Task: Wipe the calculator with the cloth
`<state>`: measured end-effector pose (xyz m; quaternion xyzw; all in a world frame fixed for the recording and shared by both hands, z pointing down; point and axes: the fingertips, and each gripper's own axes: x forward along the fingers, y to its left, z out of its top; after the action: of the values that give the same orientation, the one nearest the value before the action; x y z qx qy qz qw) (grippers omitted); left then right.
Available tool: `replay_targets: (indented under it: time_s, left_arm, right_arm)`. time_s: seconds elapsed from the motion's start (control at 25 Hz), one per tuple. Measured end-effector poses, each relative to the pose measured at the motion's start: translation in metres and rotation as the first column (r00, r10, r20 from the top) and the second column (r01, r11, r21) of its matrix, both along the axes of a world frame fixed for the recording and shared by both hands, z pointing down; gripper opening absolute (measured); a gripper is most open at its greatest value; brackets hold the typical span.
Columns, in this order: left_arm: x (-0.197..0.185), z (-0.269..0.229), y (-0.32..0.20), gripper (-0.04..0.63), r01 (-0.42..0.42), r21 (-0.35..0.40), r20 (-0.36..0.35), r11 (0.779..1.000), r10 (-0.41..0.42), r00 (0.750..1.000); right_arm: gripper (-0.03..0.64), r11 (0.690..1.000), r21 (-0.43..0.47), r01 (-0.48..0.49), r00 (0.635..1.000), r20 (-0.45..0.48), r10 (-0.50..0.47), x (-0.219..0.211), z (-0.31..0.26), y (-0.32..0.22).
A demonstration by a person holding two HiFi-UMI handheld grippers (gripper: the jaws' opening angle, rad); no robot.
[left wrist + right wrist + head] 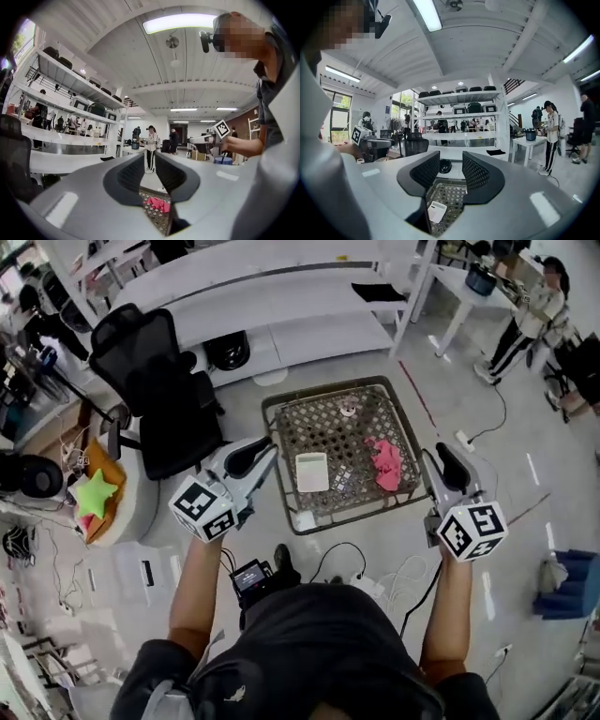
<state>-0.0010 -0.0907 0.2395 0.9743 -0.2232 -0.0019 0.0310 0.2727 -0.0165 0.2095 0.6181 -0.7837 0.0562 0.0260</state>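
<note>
Calculator (312, 472): white, flat on the mesh table (323, 427), left of centre, nothing touching it. Cloth (385, 463): pink, bunched, same table, right of the calculator with a gap between them. A small round item (349, 409) sits at the far end, apart from both.

Left gripper (272, 447): at the table's left edge in the head view, pointing across toward the cloth. Fingers closed, nothing between them; its own view shows the cloth low, beyond the jaws.

Right gripper (439, 454): just off the right edge, near the cloth, not touching it. Fingers apart and empty; its own view shows the calculator below and past the jaws.

Black chair (155, 390) stands on the floor left of the table. Green star cushion (96, 493) lies further left.
</note>
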Motion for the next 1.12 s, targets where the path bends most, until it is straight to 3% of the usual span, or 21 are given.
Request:
replay_targets:
  time_s: [0.12, 0.56, 0.84, 1.12]
  left_arm:
    - [0.001, -0.004, -0.021, 0.074, -0.053, -0.025, -0.032, 0.998, 0.052, 0.998]
    - [-0.02, 0.017, -0.08, 0.074, -0.164, -0.062, -0.062, 0.985, 0.16, 0.985]
    - [-0.025, 0.036, -0.102, 0.083, -0.137, -0.095, -0.071, 0.986, 0.13, 0.989]
    - [-0.022, 0.061, -0.111, 0.133, -0.077, -0.128, -0.025, 0.989, 0.074, 0.997]
  right_arm:
    - [0.13, 0.997, -0.009, -0.074, 0.997, -0.018, 0.073, -0.003, -0.01, -0.001]
    - [0.133, 0.979, -0.061, -0.195, 0.98, -0.047, 0.192, -0.026, 0.001, -0.04]
    - [0.137, 0.973, -0.119, -0.197, 0.98, -0.045, 0.193, -0.022, 0.031, -0.065]
    - [0.147, 0.968, -0.179, -0.176, 0.984, -0.011, 0.177, 0.007, 0.079, -0.094]
